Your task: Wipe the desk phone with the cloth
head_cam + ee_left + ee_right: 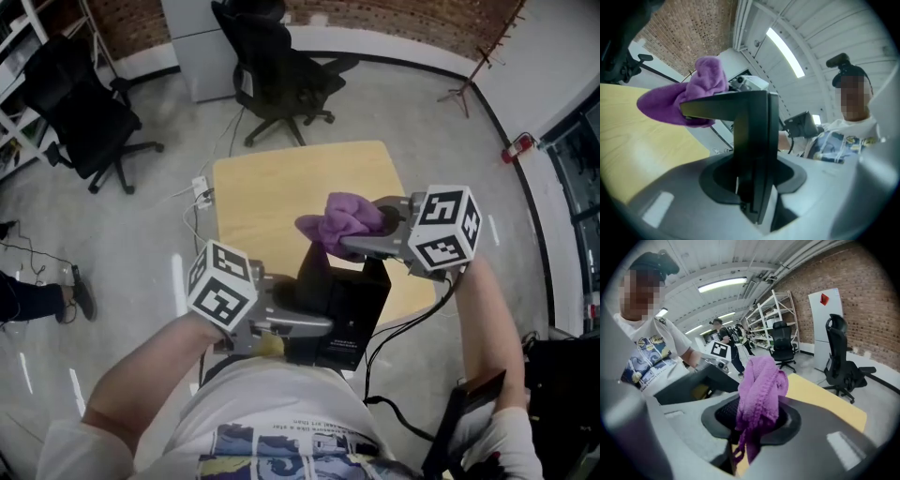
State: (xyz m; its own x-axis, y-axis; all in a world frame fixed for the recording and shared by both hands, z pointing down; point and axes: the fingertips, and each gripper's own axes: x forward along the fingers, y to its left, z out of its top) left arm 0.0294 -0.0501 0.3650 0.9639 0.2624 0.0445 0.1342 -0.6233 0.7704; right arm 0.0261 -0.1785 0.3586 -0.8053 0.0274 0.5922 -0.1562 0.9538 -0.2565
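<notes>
The black desk phone [352, 305] sits at the near edge of the yellow table [272, 197]. My left gripper [314, 328] is shut on a thin black panel of the phone [752, 136], which stands upright between its jaws. Just beyond the phone, my right gripper [349, 246] is shut on a bunched purple cloth [339, 220] and holds it above the table. In the right gripper view the cloth [761, 392] hangs out of the jaws, with the phone [691, 380] to the left of it. In the left gripper view the cloth [689, 101] hovers by the panel's top edge.
Two black office chairs [281, 66] [80, 112] stand on the floor beyond the table. A power strip [200, 192] lies by the table's left edge. A black cable [394, 375] trails from the phone toward me. A person [724, 341] stands far off by the shelves.
</notes>
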